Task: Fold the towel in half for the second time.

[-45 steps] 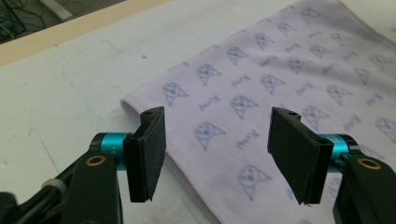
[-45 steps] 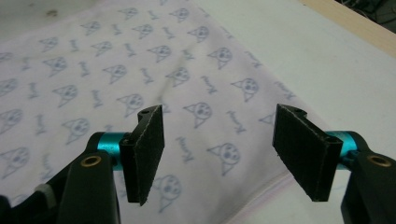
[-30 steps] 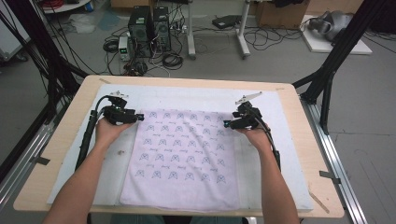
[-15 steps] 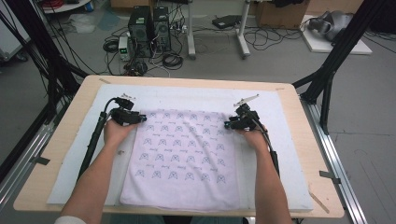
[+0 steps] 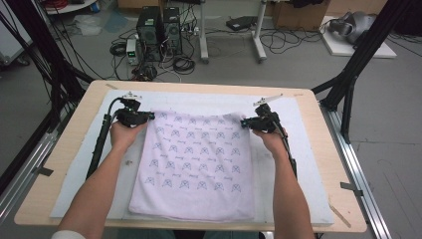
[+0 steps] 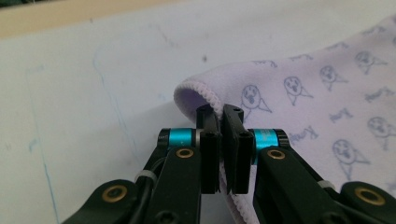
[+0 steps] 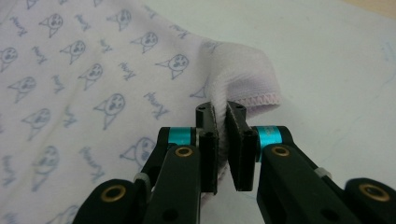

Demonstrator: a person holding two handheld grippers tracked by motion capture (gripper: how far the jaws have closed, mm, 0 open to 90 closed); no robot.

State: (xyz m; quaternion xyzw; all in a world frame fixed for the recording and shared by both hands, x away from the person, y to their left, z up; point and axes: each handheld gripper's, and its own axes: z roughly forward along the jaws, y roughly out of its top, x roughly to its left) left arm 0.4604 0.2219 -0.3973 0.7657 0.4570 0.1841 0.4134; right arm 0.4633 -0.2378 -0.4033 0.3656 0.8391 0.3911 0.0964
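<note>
Left gripper (image 5: 144,117) and right gripper (image 5: 247,123) jaws pinch cloth (image 5: 196,159) far corners; mat (image 5: 298,124) bare beyond.

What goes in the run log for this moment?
left tool: shut on cloth far-left corner | right tool: shut on cloth far-right corner | cloth: flat on white mat

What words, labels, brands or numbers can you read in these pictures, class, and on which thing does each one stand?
Cloth: a short cursive word is printed again and again between small cartoon faces, but it is too blurred to spell out with any certainty.
Left gripper: no readable writing.
Right gripper: no readable writing.
Computer towers on the floor: any labels are too small to read.
Table: no text.
</note>
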